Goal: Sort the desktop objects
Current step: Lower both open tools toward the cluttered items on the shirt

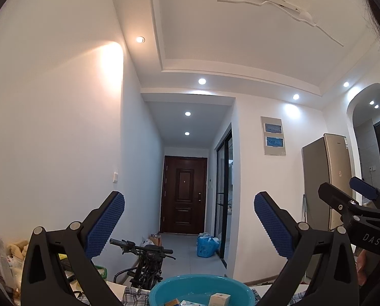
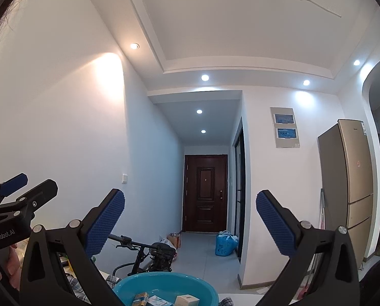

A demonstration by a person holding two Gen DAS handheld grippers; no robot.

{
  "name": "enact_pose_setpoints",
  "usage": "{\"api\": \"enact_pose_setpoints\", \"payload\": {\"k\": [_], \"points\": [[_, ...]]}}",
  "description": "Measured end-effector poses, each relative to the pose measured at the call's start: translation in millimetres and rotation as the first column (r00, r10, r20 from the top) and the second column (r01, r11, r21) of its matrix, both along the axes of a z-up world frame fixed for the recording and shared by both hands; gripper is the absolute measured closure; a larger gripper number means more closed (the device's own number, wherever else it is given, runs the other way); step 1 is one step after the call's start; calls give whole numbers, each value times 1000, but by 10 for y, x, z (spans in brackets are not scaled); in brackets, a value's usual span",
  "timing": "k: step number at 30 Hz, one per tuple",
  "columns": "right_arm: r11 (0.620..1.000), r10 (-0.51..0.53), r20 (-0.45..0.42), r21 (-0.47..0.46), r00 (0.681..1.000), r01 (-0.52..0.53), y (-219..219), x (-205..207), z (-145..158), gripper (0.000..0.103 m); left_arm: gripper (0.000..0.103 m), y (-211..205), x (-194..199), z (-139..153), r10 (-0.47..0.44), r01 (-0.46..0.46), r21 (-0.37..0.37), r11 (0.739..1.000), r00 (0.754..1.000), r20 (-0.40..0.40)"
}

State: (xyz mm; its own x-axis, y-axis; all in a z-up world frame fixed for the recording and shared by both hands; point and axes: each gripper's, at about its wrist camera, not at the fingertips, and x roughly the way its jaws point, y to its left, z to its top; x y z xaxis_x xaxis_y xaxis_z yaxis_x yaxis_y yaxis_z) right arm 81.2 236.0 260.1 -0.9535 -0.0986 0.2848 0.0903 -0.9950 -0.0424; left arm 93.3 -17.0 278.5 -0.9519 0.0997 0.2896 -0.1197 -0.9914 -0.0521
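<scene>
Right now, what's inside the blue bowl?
Small boxes lie in the blue bowl: a white box, a light-blue packet, and an orange-and-blue box. The picture's bottom edge hides the rest.

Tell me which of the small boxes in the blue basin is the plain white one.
The white box, rightmost of the three in the blue basin. The left box is orange and blue; the middle box is pale blue.
</scene>
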Motion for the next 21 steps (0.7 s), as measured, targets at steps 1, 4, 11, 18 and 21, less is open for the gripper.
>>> {"api": "enact_pose_setpoints", "payload": {"k": [1,4,11,18,21], "points": [[1000,0,-2,-1,1000,0,0,38,-9,0,0,0,46,-11,2,-2,-3,1000,1000,-5],[1000,0,-1,-2,1000,0,16,138,-43,0,0,-14,168,-68,16,-16,-8,1000,1000,-7],[1000,-26,43,-10,999,26,105,259,-195,0,0,-11,261,-216,8,-7,-14,1000,999,45],[998,-43,108,-40,993,48,194,229,-371,0,0,49,189,-453,-2,8,-36,999,989,150],[997,-58,164,-36,985,65,203,165,-510,0,0,29,59,-574,9,-2,-34,999,976,218]]}}
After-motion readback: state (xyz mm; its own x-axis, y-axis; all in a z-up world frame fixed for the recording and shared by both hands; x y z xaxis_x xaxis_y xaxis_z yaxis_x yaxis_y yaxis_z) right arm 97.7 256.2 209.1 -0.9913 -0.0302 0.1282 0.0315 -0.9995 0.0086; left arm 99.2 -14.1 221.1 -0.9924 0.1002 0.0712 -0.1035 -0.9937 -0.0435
